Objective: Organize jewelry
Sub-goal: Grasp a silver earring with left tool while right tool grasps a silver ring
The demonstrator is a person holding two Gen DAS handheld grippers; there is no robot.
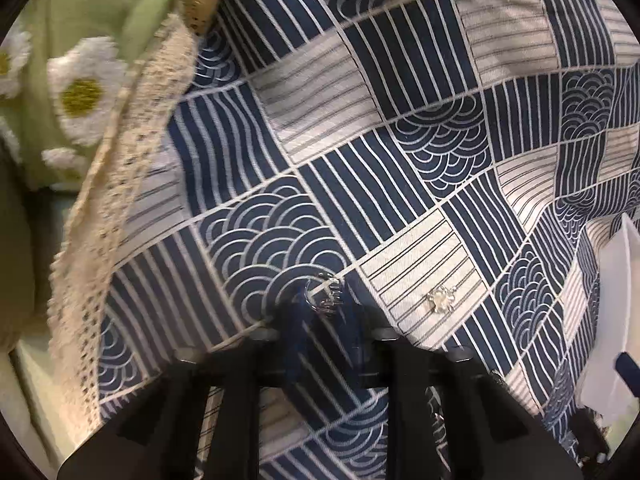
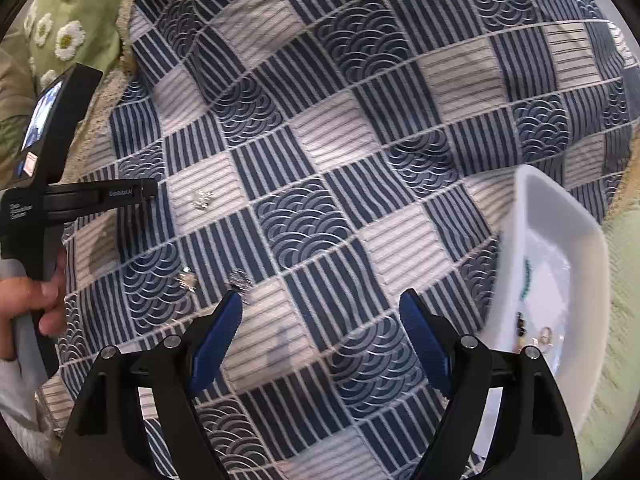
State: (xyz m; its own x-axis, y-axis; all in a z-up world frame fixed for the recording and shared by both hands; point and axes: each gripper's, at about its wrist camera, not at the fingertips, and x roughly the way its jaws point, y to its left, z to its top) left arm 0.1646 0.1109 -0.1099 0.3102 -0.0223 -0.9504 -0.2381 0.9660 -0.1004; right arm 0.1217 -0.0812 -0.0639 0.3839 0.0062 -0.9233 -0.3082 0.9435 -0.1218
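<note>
Jewelry: small silver ring (image 1: pixel 324 294) pinched in my left gripper (image 1: pixel 326 320), blue pads nearly closed on it, just above the patterned cloth (image 1: pixel 400 100). Tiny, light, hard, slick metal, so I judge it could pop out; grip across the band. Crystal stud (image 1: pixel 440 300) lies just beside it on a pale square. My right gripper (image 2: pixel 320 320) is wide open, holding nothing; more loose pieces (image 2: pixel 240 280) near its left pad. White tray (image 2: pixel 560 208) at the cloth's right edge holds sorted items.
</note>
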